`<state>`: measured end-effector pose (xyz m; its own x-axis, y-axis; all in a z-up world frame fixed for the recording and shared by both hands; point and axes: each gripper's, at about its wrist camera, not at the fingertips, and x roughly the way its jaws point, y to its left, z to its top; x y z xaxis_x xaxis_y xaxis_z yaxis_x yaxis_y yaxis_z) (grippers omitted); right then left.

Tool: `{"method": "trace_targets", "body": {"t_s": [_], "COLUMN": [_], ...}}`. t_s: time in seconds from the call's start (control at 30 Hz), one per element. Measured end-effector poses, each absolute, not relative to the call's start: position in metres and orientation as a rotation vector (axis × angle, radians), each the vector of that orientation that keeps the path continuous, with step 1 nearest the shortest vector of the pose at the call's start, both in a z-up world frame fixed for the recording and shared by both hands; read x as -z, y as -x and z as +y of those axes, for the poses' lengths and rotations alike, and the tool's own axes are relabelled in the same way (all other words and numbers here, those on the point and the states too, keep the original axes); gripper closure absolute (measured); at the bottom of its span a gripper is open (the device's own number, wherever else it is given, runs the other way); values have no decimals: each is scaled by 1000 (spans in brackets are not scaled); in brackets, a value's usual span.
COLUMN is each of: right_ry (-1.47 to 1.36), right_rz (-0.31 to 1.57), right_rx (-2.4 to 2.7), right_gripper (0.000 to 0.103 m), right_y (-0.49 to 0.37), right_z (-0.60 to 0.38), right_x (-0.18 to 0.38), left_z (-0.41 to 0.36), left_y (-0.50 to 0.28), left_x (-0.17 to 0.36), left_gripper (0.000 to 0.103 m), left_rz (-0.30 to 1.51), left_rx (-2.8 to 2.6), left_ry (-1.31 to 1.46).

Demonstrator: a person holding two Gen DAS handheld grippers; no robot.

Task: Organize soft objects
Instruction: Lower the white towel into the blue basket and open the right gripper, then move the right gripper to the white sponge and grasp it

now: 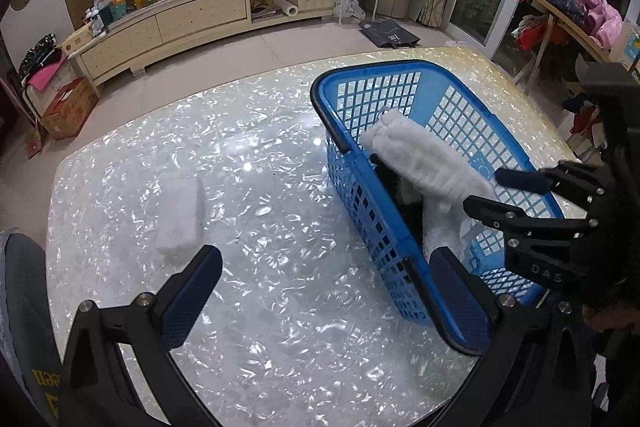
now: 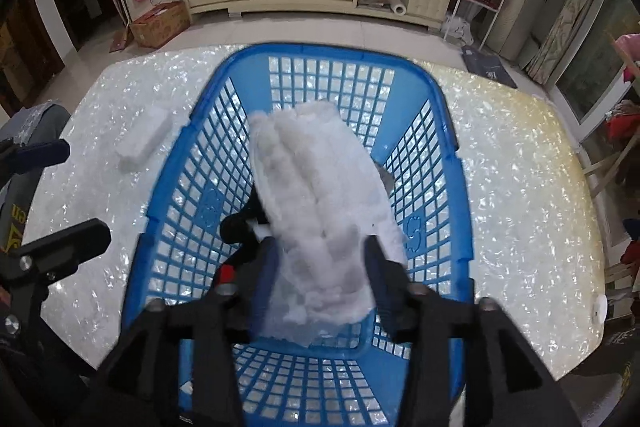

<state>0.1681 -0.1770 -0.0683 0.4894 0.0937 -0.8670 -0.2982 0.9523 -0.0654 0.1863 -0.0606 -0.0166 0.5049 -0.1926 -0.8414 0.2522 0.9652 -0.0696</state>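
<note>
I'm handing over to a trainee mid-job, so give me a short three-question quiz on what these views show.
1. How many white folded cloths lie on the table outside the blue basket?
2. True or false: the blue basket is empty.
3. The left claw is: A open and empty; B shut on a cloth; C out of view.
Key: 1 one; 2 false, soft items lie inside; 3 A.

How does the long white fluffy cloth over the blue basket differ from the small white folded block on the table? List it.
The long white fluffy cloth is stretched out, ribbed and inside the blue basket, between the right gripper's jaws. The small white folded block is compact and lies untouched on the table. Both are white and soft.
</note>
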Motion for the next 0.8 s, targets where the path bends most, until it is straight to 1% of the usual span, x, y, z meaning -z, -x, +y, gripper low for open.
{"method": "trace_targets", "body": {"t_s": [0.03,0.07,0.1,0.2,0.27,0.33,0.37,0.47,0.8], "right_ry": [227,241,245,244,244,239,235,245,259], "right_rz": [1027,1016,1005,991,983,969,964,952,950], "right_rx": [-235,-222,-217,-221,-234,-246,-254,-285,-426], "right_gripper": [38,32,28,28,25,12,10,9,9], "right_y": [-166,-162,-159,-147,-141,-135,-139,-138,-135], "right_z": [-176,-174,-174,-169,-162,-155,-152,-139,-83], "right_x": [64,58,56,44,36,29,29,28,35], "left_z": [-59,-56,-54,-43,-36,-26,-22,-6,59], "left_y": [-185,-182,-180,-172,-168,-164,-162,-161,-149], "left_x": [15,13,11,4,0,-4,-5,-4,1], "left_gripper": [0,0,0,0,0,0,0,0,0], "left_rz": [1002,998,994,977,967,959,960,992,979], "left_rx": [268,268,267,257,250,242,241,227,118], "left_ry": [-65,-64,-63,-54,-46,-33,-29,2,43]}}
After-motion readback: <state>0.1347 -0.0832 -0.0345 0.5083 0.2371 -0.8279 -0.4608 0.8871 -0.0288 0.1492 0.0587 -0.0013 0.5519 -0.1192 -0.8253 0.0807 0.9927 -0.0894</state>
